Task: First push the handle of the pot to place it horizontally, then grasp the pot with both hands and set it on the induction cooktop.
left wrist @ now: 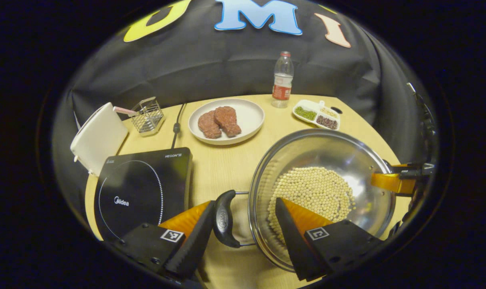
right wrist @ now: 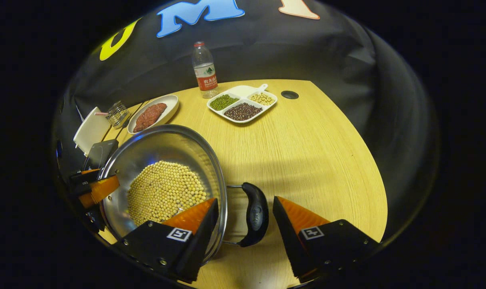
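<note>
A steel pot (left wrist: 327,152) holding soybeans (left wrist: 313,190) stands on the wooden table, to the right of the black induction cooktop (left wrist: 142,188). My left gripper (left wrist: 245,202) is open and straddles the pot's black left handle (left wrist: 225,218): one finger touches or nearly touches the handle, the other reaches over the rim above the beans. In the right gripper view, my right gripper (right wrist: 245,200) is open around the black right handle (right wrist: 256,214) of the pot (right wrist: 163,146), with one finger over the rim. Both handles lie level. The cooktop (right wrist: 100,154) shows beyond the pot.
A plate with two pieces of meat (left wrist: 226,120), a water bottle (left wrist: 283,80) and a divided dish of beans (left wrist: 317,114) stand at the back. A wire basket (left wrist: 147,116), a white board (left wrist: 98,136) and a cable (left wrist: 176,126) lie behind the cooktop. A round hole (right wrist: 289,94) marks the table's far right.
</note>
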A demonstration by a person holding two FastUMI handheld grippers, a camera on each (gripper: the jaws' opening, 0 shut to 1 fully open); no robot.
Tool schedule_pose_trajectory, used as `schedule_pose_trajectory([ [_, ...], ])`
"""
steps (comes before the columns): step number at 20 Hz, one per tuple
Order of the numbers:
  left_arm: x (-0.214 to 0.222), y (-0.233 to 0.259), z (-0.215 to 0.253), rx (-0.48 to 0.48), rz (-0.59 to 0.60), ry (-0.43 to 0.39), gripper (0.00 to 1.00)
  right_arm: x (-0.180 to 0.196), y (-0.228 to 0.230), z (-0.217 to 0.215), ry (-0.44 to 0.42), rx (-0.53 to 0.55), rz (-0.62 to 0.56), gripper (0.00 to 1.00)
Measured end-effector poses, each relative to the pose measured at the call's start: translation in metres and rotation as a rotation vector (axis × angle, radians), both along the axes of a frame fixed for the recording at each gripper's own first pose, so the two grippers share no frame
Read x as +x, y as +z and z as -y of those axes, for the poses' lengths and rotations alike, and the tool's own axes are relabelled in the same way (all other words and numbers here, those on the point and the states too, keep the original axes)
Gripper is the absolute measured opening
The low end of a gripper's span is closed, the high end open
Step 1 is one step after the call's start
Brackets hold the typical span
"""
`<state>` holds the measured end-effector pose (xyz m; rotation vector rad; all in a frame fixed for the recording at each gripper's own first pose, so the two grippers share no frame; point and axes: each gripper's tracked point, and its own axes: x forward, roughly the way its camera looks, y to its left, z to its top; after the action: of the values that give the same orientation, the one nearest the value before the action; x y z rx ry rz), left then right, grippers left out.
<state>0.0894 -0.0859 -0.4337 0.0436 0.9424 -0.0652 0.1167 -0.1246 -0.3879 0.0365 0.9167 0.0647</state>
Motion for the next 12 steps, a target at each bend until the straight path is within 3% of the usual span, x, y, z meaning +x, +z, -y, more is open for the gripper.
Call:
schedule_pose_trajectory([
  [1, -0.0001, -0.0022, -0.0026, 0.009, -0.002, 0.001, 0.94, 0.0011, -0.0030, -0.0002, -0.006, 0.018, -0.010, 0.78],
  [3, -0.0014, -0.0061, -0.0087, 0.024, -0.017, 0.008, 0.82, 0.0024, -0.0034, -0.0050, -0.013, 0.059, -0.012, 0.72],
  [4, -0.0009, -0.0056, -0.0073, 0.013, -0.020, 0.011, 0.77, 0.0009, -0.0037, -0.0042, -0.005, 0.051, -0.014, 0.61],
  [12, -0.0013, -0.0044, -0.0056, -0.002, -0.034, -0.027, 0.61, 0.0018, -0.0017, -0.0062, -0.012, 0.035, -0.017, 0.56],
])
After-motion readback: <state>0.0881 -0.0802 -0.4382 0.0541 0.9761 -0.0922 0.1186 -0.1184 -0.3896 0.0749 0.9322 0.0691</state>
